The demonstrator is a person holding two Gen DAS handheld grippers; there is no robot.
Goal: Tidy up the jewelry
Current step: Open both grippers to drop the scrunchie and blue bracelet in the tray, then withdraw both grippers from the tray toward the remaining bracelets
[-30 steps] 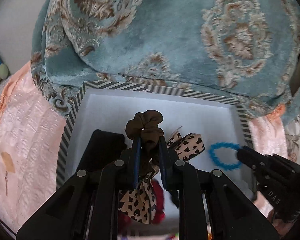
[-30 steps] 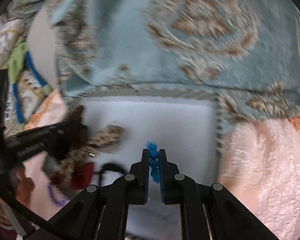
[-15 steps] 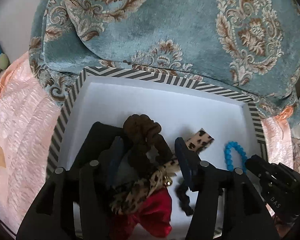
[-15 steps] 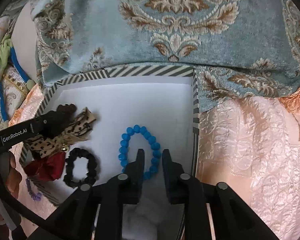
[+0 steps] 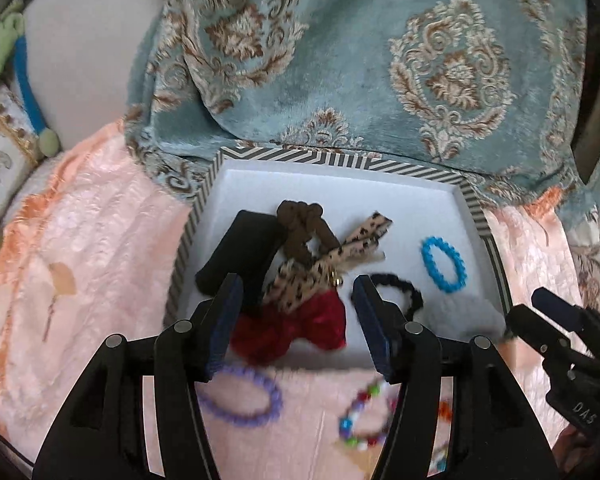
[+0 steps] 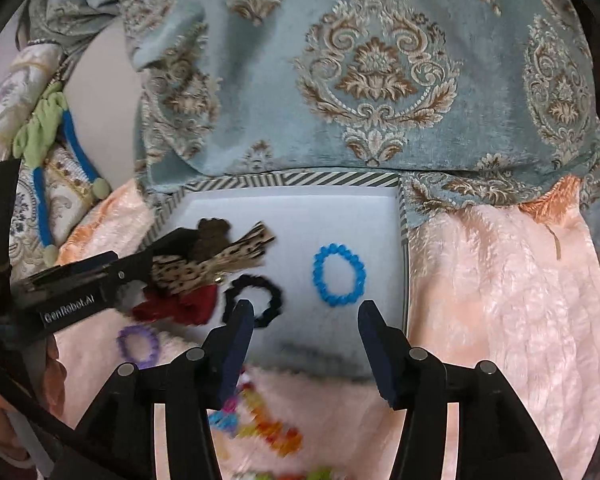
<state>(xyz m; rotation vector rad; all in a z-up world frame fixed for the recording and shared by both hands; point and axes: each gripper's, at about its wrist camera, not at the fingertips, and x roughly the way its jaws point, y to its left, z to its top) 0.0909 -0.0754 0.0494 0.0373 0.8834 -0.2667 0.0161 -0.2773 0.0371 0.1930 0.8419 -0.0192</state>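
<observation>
Both pieces released a second ago now lie in the striped box (image 5: 323, 158): the brown scrunchie (image 5: 303, 226) on the leopard bow at its left, the blue bead bracelet (image 6: 338, 275) alone on the white floor at its right. That drop looks finished; the next step likely calls for picking up the purple bracelet (image 5: 242, 396) or the multicoloured beads (image 5: 361, 416) lying outside on the pink bedspread (image 5: 92, 248). The left gripper (image 5: 298, 322) and right gripper (image 6: 305, 338) are both opening, empty, nothing between the jaws, hanging over the box's near edge.
</observation>
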